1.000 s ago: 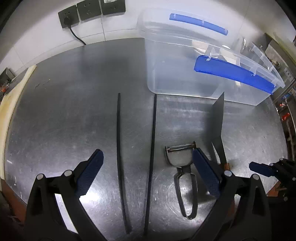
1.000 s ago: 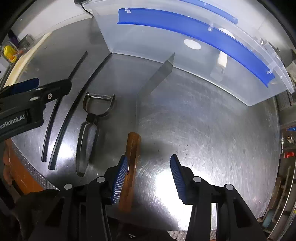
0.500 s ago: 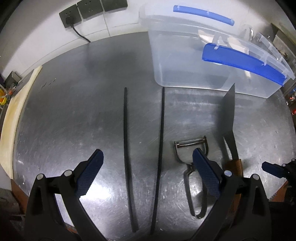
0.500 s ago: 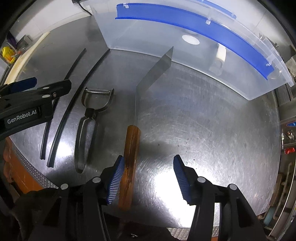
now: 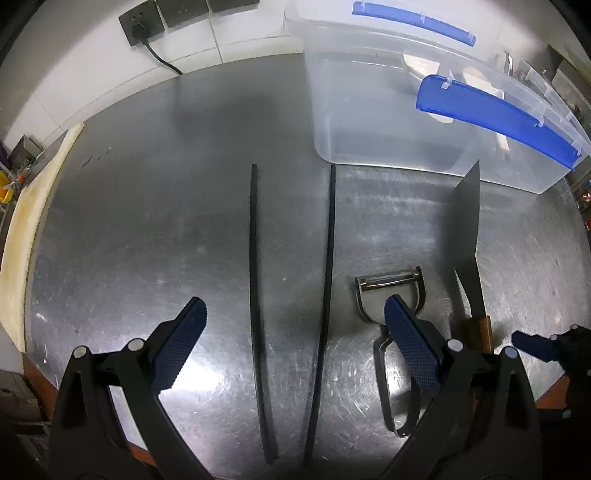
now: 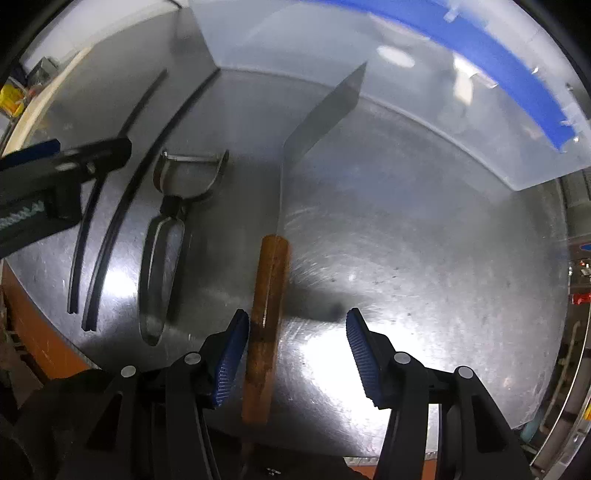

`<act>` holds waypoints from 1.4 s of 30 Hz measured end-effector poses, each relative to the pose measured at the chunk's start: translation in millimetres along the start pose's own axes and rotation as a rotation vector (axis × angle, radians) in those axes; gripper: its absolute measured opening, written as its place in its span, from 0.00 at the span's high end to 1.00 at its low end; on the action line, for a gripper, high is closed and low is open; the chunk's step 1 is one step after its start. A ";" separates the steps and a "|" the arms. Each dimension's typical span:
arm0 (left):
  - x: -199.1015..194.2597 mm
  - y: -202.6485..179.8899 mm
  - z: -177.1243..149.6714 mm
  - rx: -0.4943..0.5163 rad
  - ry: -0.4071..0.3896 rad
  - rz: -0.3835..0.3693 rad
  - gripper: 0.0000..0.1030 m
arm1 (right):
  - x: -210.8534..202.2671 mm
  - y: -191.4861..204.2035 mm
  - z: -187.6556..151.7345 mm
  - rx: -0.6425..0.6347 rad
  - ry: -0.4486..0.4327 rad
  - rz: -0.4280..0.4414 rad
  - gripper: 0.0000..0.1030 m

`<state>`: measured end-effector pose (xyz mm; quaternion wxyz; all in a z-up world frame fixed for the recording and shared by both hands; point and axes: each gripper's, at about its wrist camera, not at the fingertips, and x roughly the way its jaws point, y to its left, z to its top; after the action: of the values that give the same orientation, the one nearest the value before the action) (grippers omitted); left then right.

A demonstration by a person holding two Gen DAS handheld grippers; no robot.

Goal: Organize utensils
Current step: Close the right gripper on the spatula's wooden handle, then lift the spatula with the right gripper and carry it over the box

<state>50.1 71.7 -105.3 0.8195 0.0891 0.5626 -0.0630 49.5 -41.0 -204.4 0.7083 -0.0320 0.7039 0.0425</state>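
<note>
A knife lies on the steel table (image 5: 147, 203), its wooden handle (image 6: 267, 314) toward me and its blade (image 6: 321, 118) pointing at a clear plastic box (image 6: 424, 85). My right gripper (image 6: 297, 360) points down over the handle and stands open. The handle lies between its fingers, close against the left pad (image 6: 231, 362) and well apart from the right one. My left gripper (image 5: 295, 347) is open above two black chopsticks (image 5: 253, 258) (image 5: 328, 258). A metal peeler (image 5: 391, 295) lies under its right finger (image 5: 410, 350). The knife blade (image 5: 469, 221) shows at the right.
The clear box (image 5: 388, 110) with blue handles stands at the back right, against the knife tip. A pale board (image 5: 22, 229) lies along the table's left edge. Wall sockets with a black cable (image 5: 144, 26) sit behind. The orange front edge (image 6: 33, 332) is near me.
My right gripper has sunk toward the knife, and the handle now reaches farther in between its fingers, which stand slightly wider. The left gripper has tilted a little and stays open.
</note>
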 end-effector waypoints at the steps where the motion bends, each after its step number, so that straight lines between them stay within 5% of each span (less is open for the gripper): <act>1: 1.7 0.7 0.5 0.000 0.004 -0.005 0.10 | 4.7 1.4 0.7 0.001 0.012 -0.002 0.46; 5: 6.7 1.7 1.3 -0.005 0.018 -0.017 0.10 | 9.2 0.1 2.8 0.018 -0.003 0.018 0.49; 7: 8.8 1.9 1.5 -0.011 0.026 -0.027 0.10 | 7.7 -1.7 2.8 0.026 -0.021 0.024 0.65; 8: 9.4 1.8 1.6 -0.013 0.027 -0.029 0.10 | 6.9 -3.8 3.0 0.031 -0.026 0.024 0.83; 9: 9.6 1.7 1.8 -0.015 0.027 -0.034 0.10 | 6.4 -8.2 3.4 0.035 -0.027 0.022 0.85; 13: 7.7 -2.1 4.8 -0.028 0.025 -0.082 0.10 | 6.9 -26.6 0.6 0.099 -0.020 0.108 0.85; 18: -0.7 -15.5 12.4 -0.031 0.009 -0.166 0.10 | 6.5 -69.4 -10.3 0.233 0.028 0.377 0.85; 22: -3.0 -32.1 20.4 -0.058 0.069 -0.390 0.10 | -0.3 -100.8 -23.8 0.316 0.017 0.486 0.86; 25: 6.6 -54.3 20.7 -0.062 0.185 -0.573 0.08 | -5.5 -118.0 -36.2 0.351 0.008 0.534 0.86; 29: 22.9 -86.4 14.9 -0.075 0.320 -0.710 0.08 | -15.2 -120.4 -42.8 0.341 0.002 0.539 0.86; 38: 43.1 -120.1 3.9 -0.106 0.400 -0.797 0.08 | -15.6 -108.1 -60.2 0.299 0.020 0.579 0.86; 40: 44.7 -120.4 4.5 -0.118 0.399 -0.790 0.21 | -13.2 -110.1 -59.4 0.297 0.019 0.585 0.86; 42: 46.6 -121.0 4.0 -0.120 0.411 -0.781 0.49 | -13.2 -111.7 -60.3 0.293 0.019 0.590 0.86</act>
<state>45.9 -47.5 -156.5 0.6092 -0.1670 0.7079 -0.3160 1.2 -158.6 -193.2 0.6560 0.2749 0.6880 0.1440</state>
